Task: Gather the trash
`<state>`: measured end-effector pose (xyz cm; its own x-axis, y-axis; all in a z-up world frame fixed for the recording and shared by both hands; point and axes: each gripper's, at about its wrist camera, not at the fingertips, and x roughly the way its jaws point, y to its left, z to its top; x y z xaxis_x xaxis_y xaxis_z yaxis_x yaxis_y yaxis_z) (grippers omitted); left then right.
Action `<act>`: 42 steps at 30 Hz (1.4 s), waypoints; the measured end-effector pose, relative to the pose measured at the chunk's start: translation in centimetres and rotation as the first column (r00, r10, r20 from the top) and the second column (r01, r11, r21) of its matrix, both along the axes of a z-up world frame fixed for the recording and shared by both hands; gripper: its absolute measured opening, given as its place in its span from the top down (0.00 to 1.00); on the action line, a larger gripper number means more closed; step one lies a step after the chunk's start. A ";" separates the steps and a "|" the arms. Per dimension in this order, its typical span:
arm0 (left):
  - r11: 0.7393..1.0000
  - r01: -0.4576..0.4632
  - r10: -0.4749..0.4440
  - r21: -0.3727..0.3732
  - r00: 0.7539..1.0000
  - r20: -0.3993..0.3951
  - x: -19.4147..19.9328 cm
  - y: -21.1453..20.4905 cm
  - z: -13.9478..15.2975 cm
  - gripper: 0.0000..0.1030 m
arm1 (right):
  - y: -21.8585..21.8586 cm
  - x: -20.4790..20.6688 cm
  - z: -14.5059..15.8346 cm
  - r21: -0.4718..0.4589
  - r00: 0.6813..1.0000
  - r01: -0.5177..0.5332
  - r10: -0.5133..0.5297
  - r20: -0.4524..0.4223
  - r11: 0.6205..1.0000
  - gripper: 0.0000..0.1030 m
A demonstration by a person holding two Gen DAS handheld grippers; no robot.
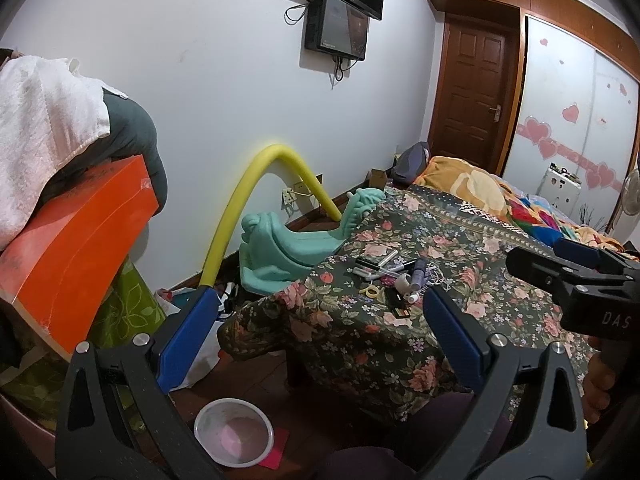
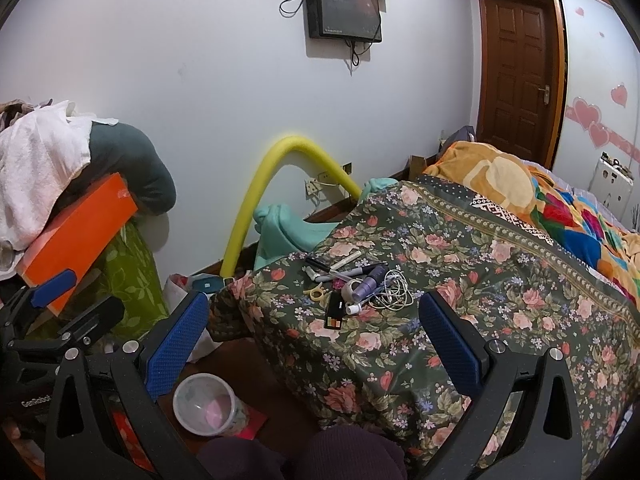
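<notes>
A heap of small items lies on a floral-covered table (image 2: 400,344): pens, a purple bottle (image 2: 370,283), a tangled white cable (image 2: 394,290), a black packet (image 2: 335,312) and a yellow ring (image 2: 315,292). The same heap appears in the left wrist view around the black packet (image 1: 398,304). On the floor stands a translucent plastic cup (image 2: 204,404) (image 1: 234,432) with something pink inside. My right gripper (image 2: 314,300) is open, short of the heap, holding nothing. Also open and empty, my left gripper (image 1: 320,296) hangs over the table's near left corner.
An orange box (image 1: 80,240) under a white towel (image 1: 44,120) is stacked at the left. A yellow foam tube (image 1: 240,200) and a teal plastic seat (image 1: 280,248) stand by the wall. A bed with a colourful blanket (image 2: 520,192) adjoins the table. A dark-clothed knee (image 2: 320,456) is below.
</notes>
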<state>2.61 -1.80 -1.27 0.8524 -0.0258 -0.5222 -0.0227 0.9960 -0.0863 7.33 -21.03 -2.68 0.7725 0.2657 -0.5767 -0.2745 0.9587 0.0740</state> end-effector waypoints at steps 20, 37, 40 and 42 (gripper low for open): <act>0.998 0.059 -0.062 -0.024 0.990 -0.129 11.5 -6.5 -4.9 0.12 | -6.2 9.7 -4.8 -0.034 0.992 0.051 -0.055 -0.116 0.998 0.00; 0.997 0.052 -0.070 -0.060 0.936 -0.345 20.7 -9.2 -13.6 0.25 | -8.9 19.3 -13.1 0.095 0.922 -0.034 0.068 -0.381 0.995 0.44; 0.998 0.036 -0.056 -0.059 0.925 -0.377 21.6 -8.9 -14.8 0.35 | -8.3 20.7 -13.7 0.160 0.906 -0.062 0.123 -0.406 0.985 0.53; 0.997 0.030 -0.056 -0.073 0.918 -0.393 21.9 -8.6 -15.5 0.41 | -7.5 21.5 -14.0 0.184 0.900 -0.080 0.150 -0.409 0.980 0.58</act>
<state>24.51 -10.44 -16.79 0.5749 -0.1024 -0.8118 -0.0254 0.9894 -0.1428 28.85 -28.58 -16.68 0.4275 0.4531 -0.7823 -0.2918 0.8882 0.3550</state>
